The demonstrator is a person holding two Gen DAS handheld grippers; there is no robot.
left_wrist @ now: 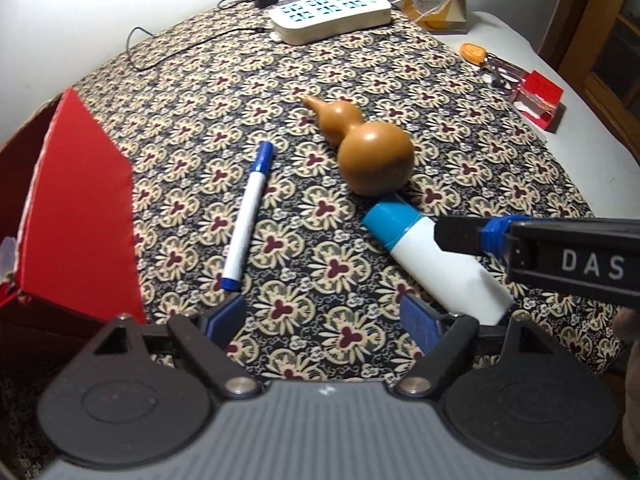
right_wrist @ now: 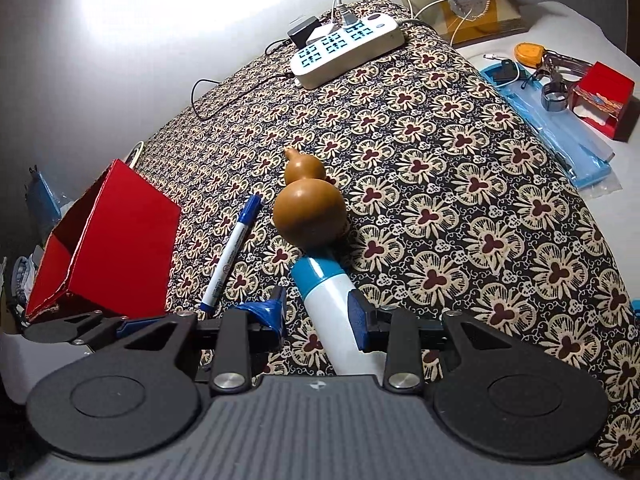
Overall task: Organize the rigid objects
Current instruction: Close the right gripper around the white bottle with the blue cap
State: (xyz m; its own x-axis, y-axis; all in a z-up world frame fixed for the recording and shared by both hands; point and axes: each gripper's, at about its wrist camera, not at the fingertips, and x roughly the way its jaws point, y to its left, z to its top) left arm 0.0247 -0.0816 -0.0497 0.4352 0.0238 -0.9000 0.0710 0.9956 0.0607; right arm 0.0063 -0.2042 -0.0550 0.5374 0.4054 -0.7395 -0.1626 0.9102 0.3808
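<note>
Between your right gripper's (right_wrist: pixel 316 316) open jaws lies the white plastic bottle with a blue cap (right_wrist: pixel 340 312), long axis running straight ahead, while your left gripper (left_wrist: pixel 324 320) hangs open and empty.

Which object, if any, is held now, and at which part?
Nothing is held yet. The right gripper is open around the white body of the bottle, below its blue cap. The left gripper is open and empty.

Gourd (left_wrist: pixel 374 156) crowds the bottle's (left_wrist: pixel 432 256) cap; open cloth (left_wrist: pixel 460 128) lies rightward.
</note>
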